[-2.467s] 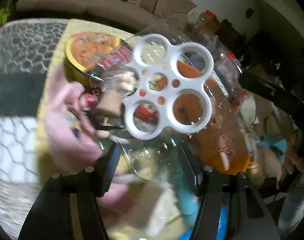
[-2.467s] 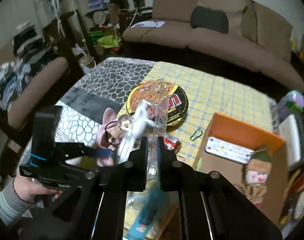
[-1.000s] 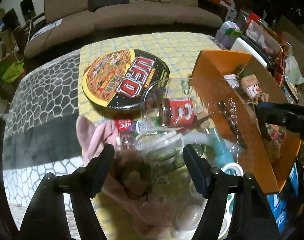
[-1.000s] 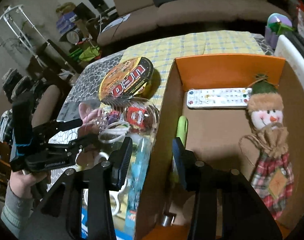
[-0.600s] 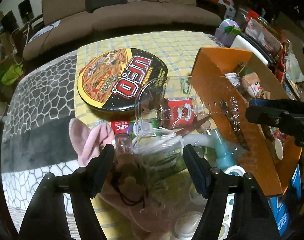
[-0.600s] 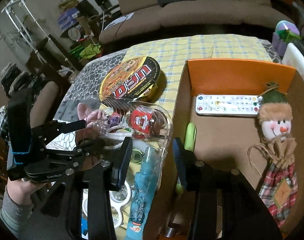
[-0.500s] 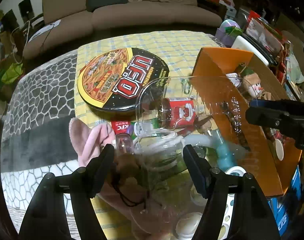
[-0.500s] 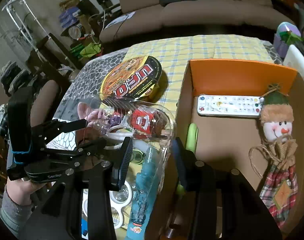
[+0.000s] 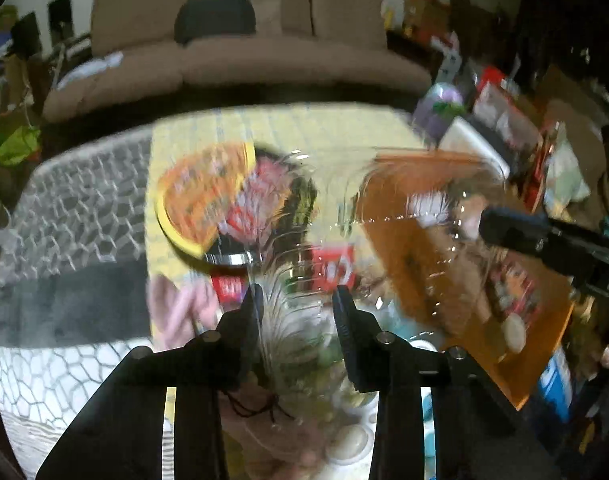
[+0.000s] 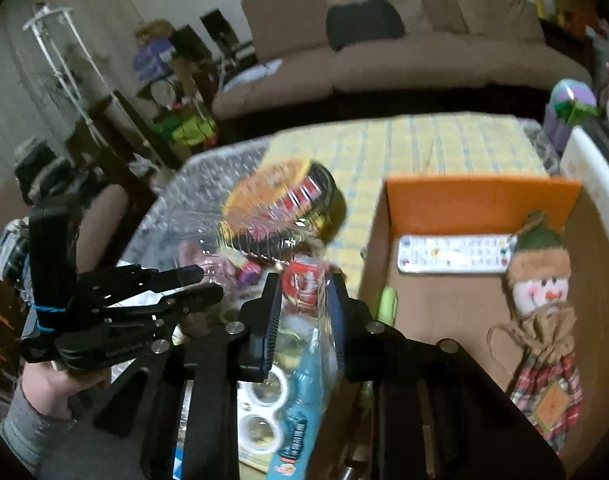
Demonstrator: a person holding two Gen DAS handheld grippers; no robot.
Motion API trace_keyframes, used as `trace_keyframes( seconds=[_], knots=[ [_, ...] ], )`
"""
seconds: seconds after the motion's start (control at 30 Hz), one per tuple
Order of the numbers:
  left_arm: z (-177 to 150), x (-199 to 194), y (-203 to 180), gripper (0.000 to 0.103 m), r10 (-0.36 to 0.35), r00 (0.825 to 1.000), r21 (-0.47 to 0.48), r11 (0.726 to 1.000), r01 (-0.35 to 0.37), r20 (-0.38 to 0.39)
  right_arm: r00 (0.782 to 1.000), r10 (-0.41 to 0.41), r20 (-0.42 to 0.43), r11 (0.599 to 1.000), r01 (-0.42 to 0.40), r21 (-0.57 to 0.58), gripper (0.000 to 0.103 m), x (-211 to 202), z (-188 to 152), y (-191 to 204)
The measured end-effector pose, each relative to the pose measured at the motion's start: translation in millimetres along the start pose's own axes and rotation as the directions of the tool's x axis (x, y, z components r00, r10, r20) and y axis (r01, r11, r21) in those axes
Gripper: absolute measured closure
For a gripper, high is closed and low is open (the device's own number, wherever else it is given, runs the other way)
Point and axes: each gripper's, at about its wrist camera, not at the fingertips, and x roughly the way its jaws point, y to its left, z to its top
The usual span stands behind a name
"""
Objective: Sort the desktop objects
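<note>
Left gripper: fingers partly spread around the ribbed end of the clear plastic container; frame is motion-blurred, so contact cannot be confirmed. From the right wrist view this tool comes in level from the table's left side, tips at the container's left end.

Clear plastic container: the thing being sorted, I judge. Held above the clutter near the table's front edge, spanning between the two tools, just left of the box wall. A grip at each end probably keeps the flimsy shell from twisting.

Noodle bowl: flat on the yellow checked cloth, behind the container, toward the table's middle.

Right gripper: jaws narrowed onto the container's right end, apparently pinching it.

Cardboard box: at the table's right edge, open top, likely destination.

Remote control: lying along the box's orange back wall.

Snowman doll: on its back in the box's right side.
</note>
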Motion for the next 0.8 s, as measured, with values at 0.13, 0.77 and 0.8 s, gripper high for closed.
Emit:
trace_keyframes(
  seconds=[0.13,0.77,0.8],
  knots=[
    [23.2,-36.4,-26.6,0.064,-0.015,0.996,0.034,0.999,0.012,0.082,0.997,0.002,0.078,1.0,0.0,-0.026,0.081,-38.0,18.6,3.9],
    [52.1,52.7,-156.6,0.057,-0.111,0.985,0.133,0.983,0.129,-0.129,0.998,-0.056,0.032,0.989,0.051,0.138,0.08,-74.7,16.2,-156.3],
    [48.8,61.0,-161.0,0.057,-0.102,0.983,0.137,0.983,0.123,-0.149,0.998,-0.057,0.01,0.988,0.054,0.148,0.08,-65.2,12.8,-165.6]
  ],
)
